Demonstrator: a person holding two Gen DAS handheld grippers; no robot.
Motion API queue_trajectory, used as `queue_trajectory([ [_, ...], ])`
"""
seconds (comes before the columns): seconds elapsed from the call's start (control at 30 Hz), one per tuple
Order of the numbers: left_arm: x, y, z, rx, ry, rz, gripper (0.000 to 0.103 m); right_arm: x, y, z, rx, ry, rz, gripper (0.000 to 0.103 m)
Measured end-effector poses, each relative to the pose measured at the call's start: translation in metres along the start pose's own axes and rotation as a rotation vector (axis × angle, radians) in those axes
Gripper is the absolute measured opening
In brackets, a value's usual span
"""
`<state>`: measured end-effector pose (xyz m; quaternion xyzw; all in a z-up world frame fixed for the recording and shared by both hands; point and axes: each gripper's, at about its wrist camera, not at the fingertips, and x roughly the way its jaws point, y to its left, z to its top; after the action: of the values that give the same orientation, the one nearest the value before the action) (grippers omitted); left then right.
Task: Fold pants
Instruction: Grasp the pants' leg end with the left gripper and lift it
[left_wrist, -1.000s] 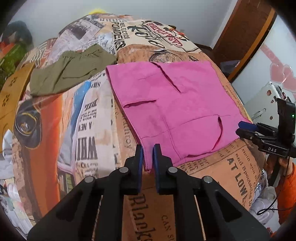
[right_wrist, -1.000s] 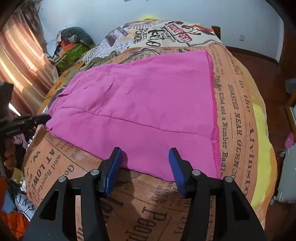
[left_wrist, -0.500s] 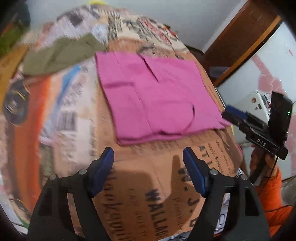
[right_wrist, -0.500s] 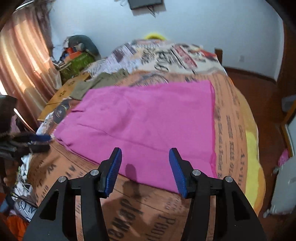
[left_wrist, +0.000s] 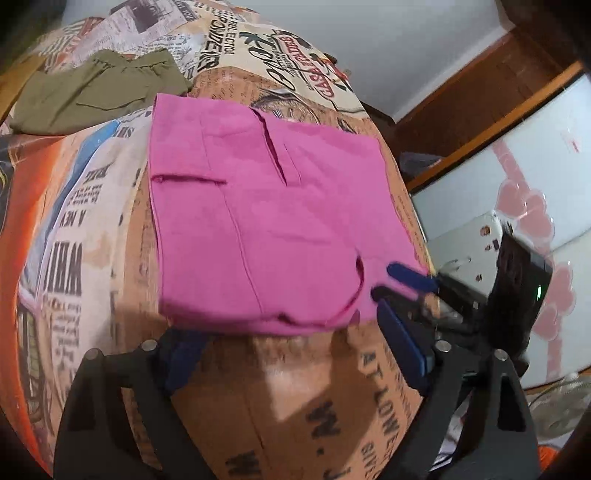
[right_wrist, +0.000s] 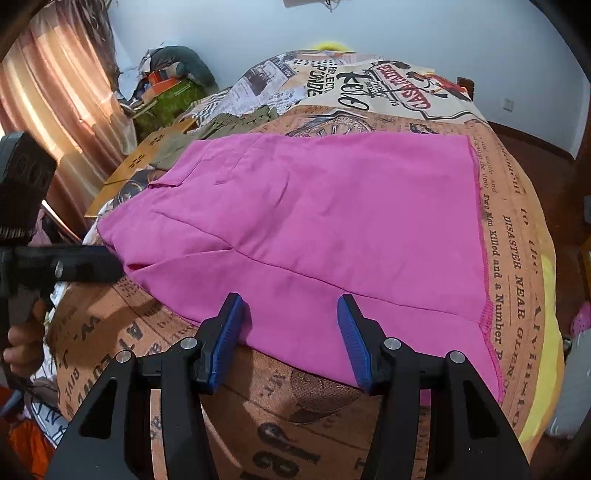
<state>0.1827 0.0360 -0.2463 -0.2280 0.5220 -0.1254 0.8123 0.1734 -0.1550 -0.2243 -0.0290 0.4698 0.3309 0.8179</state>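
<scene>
Left wrist view showed the pink pants (left_wrist: 273, 221) lying flat, already folded into a rough rectangle, on the newsprint-patterned bedspread (left_wrist: 332, 406), filling the centre of the frame, with your left gripper (left_wrist: 291, 354) spread wide at 6 o'clock, its blue pads straddling the near hem and clasping nothing. At 4 o'clock in that view your right gripper (left_wrist: 402, 291) reached in from the side with its jaws parted around the near right corner, not yet closed on cloth as far as the blur allowed. From the right wrist view the right gripper (right_wrist: 290, 328) was likewise released, its pads resting at the near edge of the pants (right_wrist: 325, 229), while the left gripper (right_wrist: 88, 264) sat at 9 o'clock against the far corner. For the next fold, I judged you did best to push each lower finger under every layer at the corner before clenching, so that the stacked layers came up together, then to lift both corners evenly and carry them across in one line. The fabric looked like a soft, matte woven cotton, limp enough to sag between two grips; the pocket slits and seams formed ridges, and the frayed, overlocked hem at 3 o'clock could snag a pad. An olive green garment (left_wrist: 92, 92) lay at 10 o'clock, well apart.
</scene>
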Motion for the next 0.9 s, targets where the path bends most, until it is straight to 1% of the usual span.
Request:
queue_trajectory([
  [0.03,0.002,0.002,0.006,-0.016,-0.004,0.002,0.08,0.001,0.002,0.0,-0.004,0.001,0.0,0.049],
  [0.07,0.003,0.004,0.008,-0.024,-0.01,0.01,0.069,0.001,0.002,0.0,-0.004,0.001,0.003,0.049],
  [0.1,0.005,0.006,0.014,-0.028,-0.011,0.031,0.057,0.001,0.001,-0.001,-0.002,0.002,0.008,0.049],
  [0.13,0.007,0.007,0.018,-0.027,-0.008,0.044,0.05,0.0,0.001,-0.001,0.002,0.001,0.012,0.049],
  [0.17,0.008,0.008,0.021,-0.024,-0.008,0.054,0.038,0.0,0.0,-0.002,0.004,-0.001,0.015,0.049],
  [0.2,0.01,0.009,0.023,-0.02,-0.006,0.058,0.031,0.0,0.0,-0.002,0.007,-0.002,0.018,0.049],
  [0.3,0.009,0.008,0.027,0.018,-0.018,0.085,0.027,0.0,0.0,-0.001,0.012,0.004,0.018,0.049],
  [0.4,-0.005,-0.003,0.026,0.097,-0.086,0.178,0.023,0.0,0.003,0.006,0.015,0.025,0.029,0.049],
  [0.43,-0.012,-0.006,0.025,0.128,-0.118,0.22,0.023,-0.001,0.006,0.009,0.012,0.026,0.033,0.049],
  [0.5,-0.029,-0.009,0.023,0.179,-0.179,0.289,0.022,-0.002,0.014,0.015,0.0,0.014,0.036,0.049],
  [0.6,-0.052,-0.011,0.017,0.243,-0.242,0.37,0.022,-0.002,0.028,0.028,-0.004,-0.017,0.059,0.049],
  [0.7,-0.073,-0.012,0.008,0.312,-0.3,0.451,0.021,0.006,0.045,0.045,-0.017,-0.02,0.085,0.049],
  [0.83,-0.095,-0.015,-0.006,0.386,-0.359,0.502,0.021,0.029,0.076,0.057,-0.092,0.036,0.109,0.049],
  [0.9,-0.098,-0.017,-0.01,0.406,-0.37,0.503,0.021,0.042,0.097,0.053,-0.159,0.087,0.123,0.049],
])
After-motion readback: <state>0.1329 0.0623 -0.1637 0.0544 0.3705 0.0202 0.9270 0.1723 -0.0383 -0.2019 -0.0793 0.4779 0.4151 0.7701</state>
